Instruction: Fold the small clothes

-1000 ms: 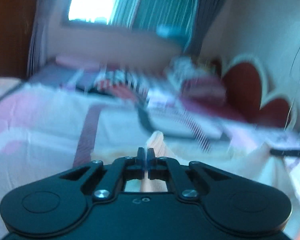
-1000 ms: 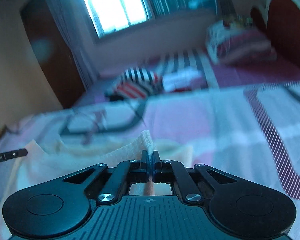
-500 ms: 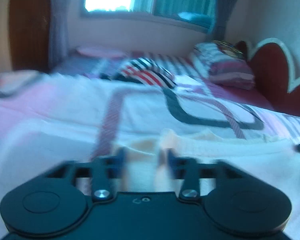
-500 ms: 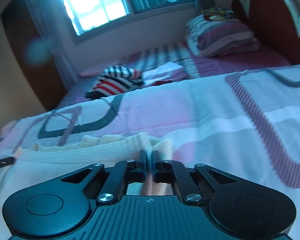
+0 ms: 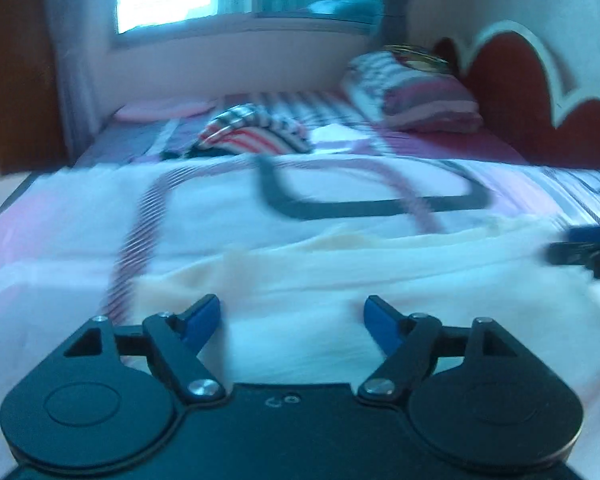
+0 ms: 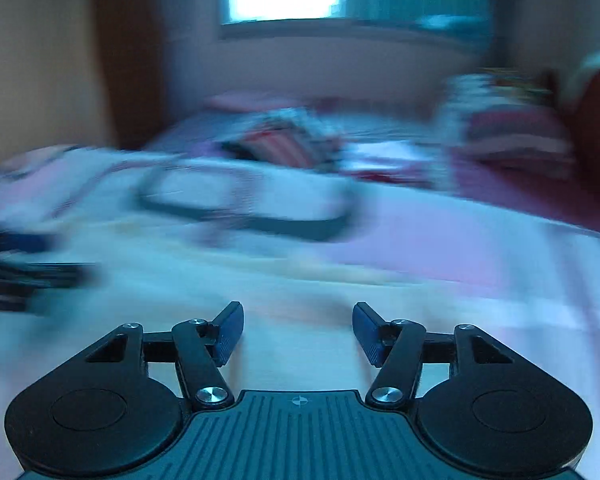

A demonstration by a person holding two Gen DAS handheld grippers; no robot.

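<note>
So a second ago both were pinching the cream garment (image 5: 308,280) edge. Now the left gripper (image 5: 292,318) and right gripper (image 6: 298,330) have let go, jaws still opening, cloth lying flat on the bed.

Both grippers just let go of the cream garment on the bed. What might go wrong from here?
1. The cream garment lies rumpled along its far edge, so the fold may set crooked unless smoothed.
2. The left gripper and right gripper, both opening, hang low over the cloth and could snag it when pulling away.
3. Both views are blurred; regrasping could miss.
</note>
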